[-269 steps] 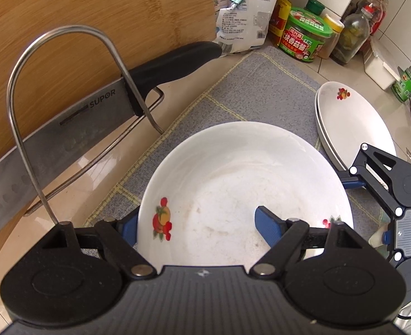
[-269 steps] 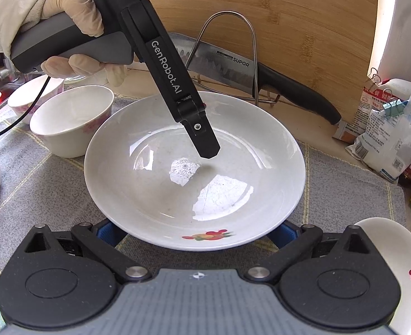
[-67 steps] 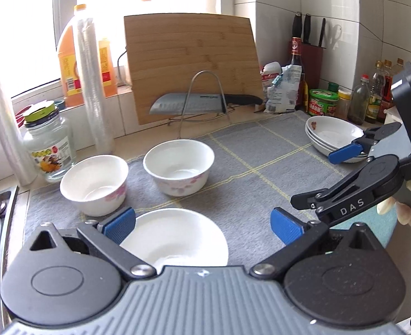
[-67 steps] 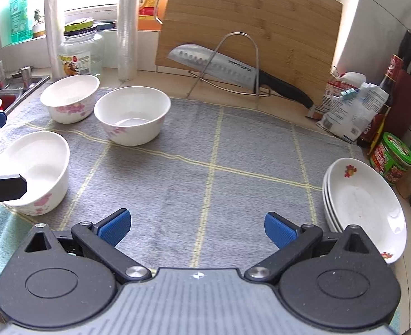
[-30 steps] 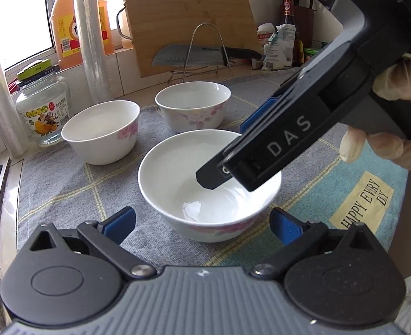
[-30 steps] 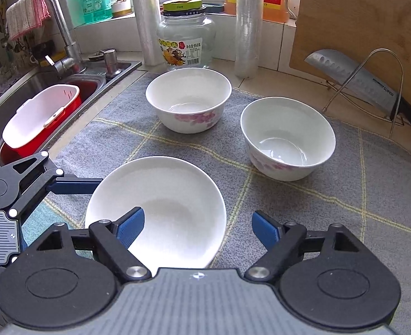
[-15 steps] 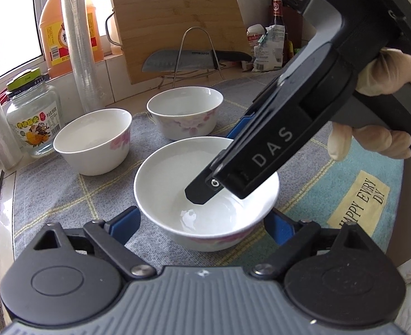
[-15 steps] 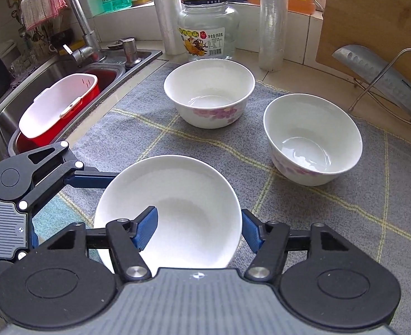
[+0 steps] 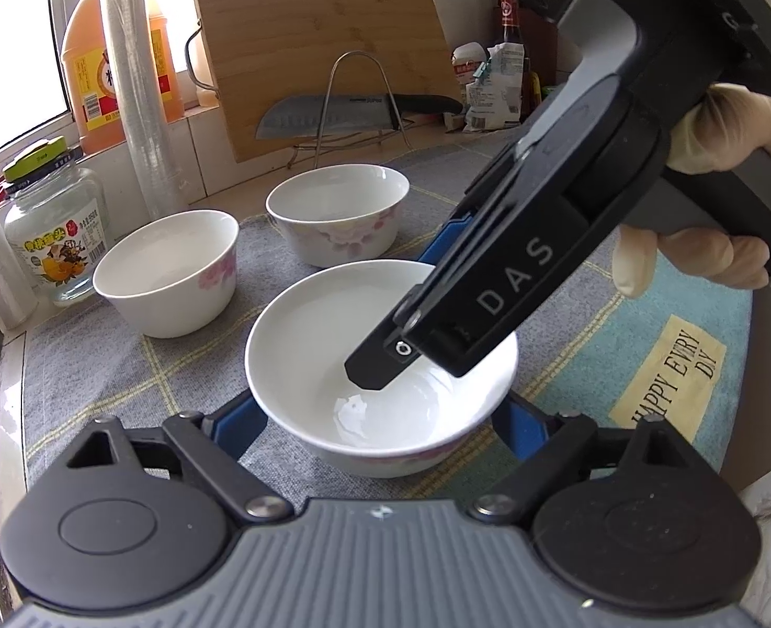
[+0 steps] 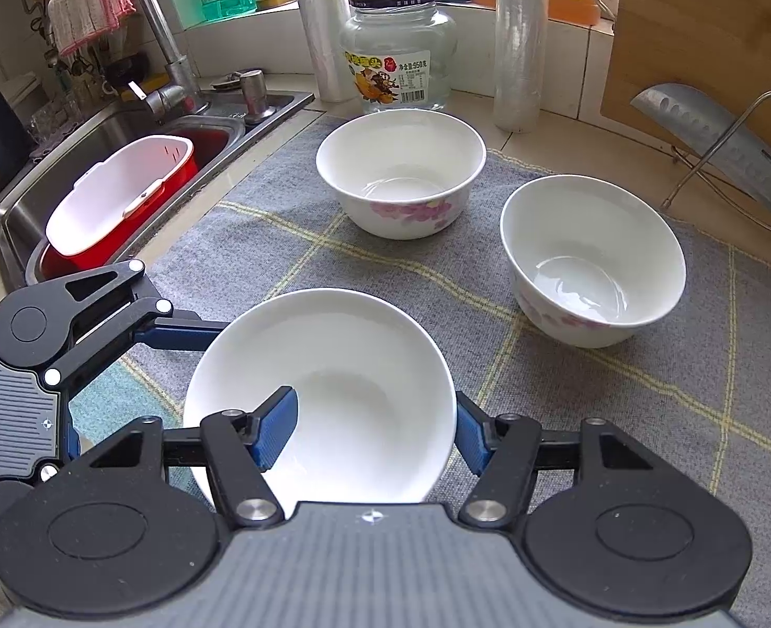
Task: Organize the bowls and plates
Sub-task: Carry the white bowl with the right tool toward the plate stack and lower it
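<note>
Left gripper (image 9: 380, 421) hugs the upright bowl (image 9: 380, 366), seemingly touching; right gripper (image 10: 372, 432) has just pinched its wall, mouth upward.

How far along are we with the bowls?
Done: no bowls stacked; all three stand apart on the mat. In hand: the near bowl; left gripper has just closed across it, right gripper has just closed astride its rim, hold unclear. Remaining: nesting it with the left far bowl and right far bowl.
</note>
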The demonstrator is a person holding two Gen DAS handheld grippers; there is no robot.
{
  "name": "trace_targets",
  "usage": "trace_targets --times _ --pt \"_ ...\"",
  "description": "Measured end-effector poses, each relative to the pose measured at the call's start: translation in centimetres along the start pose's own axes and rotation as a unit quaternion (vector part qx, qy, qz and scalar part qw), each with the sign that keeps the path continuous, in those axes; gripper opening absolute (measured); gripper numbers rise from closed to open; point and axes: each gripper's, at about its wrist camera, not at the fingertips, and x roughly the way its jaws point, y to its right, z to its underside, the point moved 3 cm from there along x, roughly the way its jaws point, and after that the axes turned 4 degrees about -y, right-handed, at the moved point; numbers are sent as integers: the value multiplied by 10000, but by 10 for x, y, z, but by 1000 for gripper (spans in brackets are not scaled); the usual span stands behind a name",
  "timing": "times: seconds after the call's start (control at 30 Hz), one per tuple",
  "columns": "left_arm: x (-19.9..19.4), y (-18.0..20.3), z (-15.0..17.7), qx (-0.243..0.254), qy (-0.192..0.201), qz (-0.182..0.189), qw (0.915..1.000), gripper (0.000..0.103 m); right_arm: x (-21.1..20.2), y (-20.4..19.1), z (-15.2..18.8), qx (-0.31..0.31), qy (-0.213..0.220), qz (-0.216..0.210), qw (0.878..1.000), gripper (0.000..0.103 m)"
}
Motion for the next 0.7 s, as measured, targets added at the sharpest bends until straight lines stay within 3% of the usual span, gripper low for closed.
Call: trace_targets --times 0.4,0.7 --pt "-9 7 -8 0 -119 117 9999 92 -15 -3 6 65 21 30 10000 68" --pt "-6 29 -31 242 -8 367 9990 92 -37 16 22 328 165 310 9988 68"
